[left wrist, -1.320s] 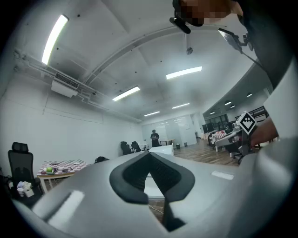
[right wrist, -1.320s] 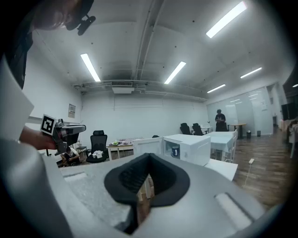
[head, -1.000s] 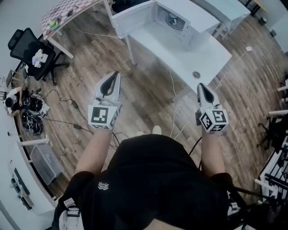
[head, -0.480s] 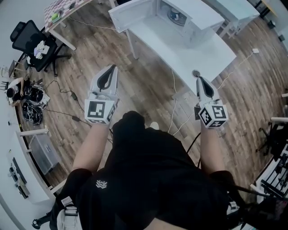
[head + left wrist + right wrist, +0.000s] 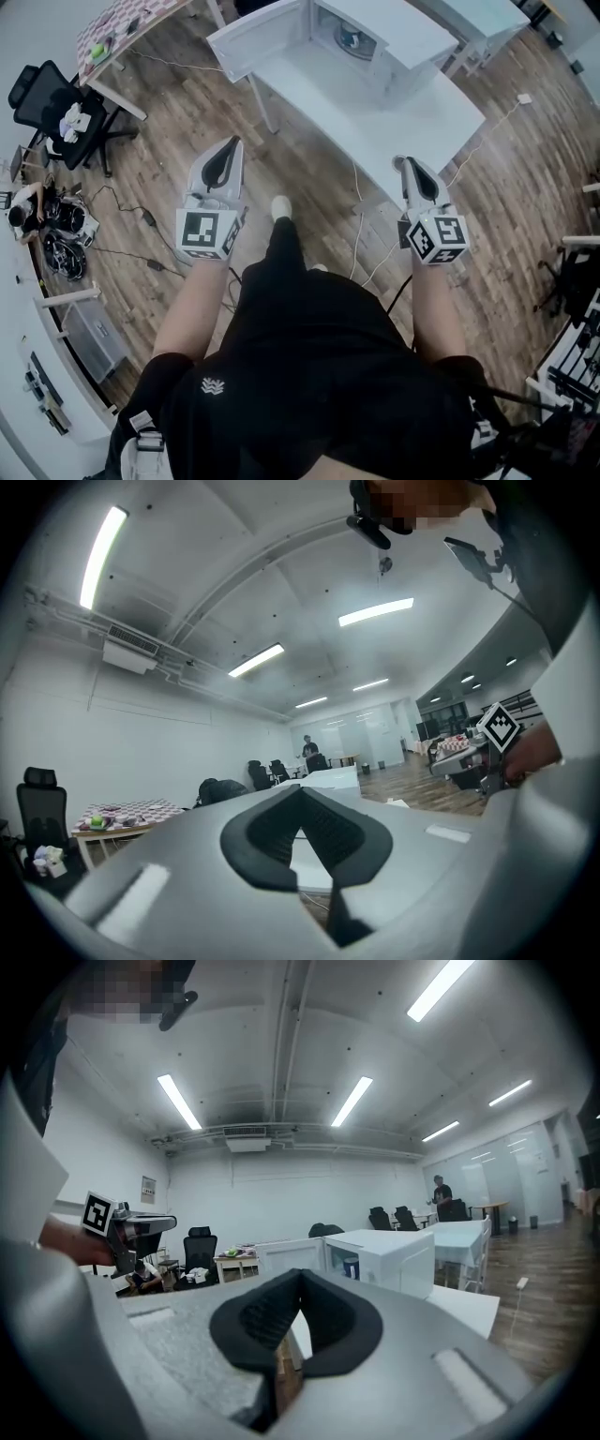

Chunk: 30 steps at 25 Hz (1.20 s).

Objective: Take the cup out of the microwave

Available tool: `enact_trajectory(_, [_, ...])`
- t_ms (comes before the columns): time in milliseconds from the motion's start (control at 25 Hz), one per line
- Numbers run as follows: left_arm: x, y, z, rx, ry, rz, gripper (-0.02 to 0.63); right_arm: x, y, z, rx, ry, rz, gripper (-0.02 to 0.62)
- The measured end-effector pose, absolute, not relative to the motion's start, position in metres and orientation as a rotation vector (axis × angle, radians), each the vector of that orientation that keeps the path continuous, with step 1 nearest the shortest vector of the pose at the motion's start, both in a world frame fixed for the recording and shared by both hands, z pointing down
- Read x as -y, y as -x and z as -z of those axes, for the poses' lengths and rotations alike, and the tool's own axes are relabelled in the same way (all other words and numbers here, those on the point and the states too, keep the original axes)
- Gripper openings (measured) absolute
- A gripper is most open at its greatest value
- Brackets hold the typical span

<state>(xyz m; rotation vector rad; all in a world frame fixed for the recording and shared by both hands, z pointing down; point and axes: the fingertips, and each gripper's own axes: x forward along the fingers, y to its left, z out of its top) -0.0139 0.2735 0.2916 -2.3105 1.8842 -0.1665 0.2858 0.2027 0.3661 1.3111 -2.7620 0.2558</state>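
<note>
While facing the open microwave (image 5: pixel 412 33) on the table (image 5: pixel 412 117), cup (image 5: pixel 354 39) inside it, holds left gripper (image 5: pixel 234 142) and right gripper (image 5: pixel 404 161) level, each pressed closed on nothing.

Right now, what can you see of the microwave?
The microwave is a plain white box with smooth sides that look like painted metal or plastic. It stands upright on the far part of a white table. Its door is swung wide open, out to the left in the head view, so you can see inside. A cup sits in there. Only the table and the cup touch it.
</note>
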Motion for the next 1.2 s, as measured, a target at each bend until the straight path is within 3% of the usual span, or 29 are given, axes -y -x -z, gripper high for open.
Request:
enact_trajectory(480, [-0.153, 0.045, -0.304, -1.786, 2.423, 0.116, 0.003, -0.113, -0.256, -0.369, 2.672, -1.413, -0.245, 0.000])
enact_trajectory(1200, [0.022, 0.127, -0.285, -1.603, 2.530, 0.094, 0.003, 0.029, -0.156, -0.355, 2.585, -1.562, -0.244, 0.000])
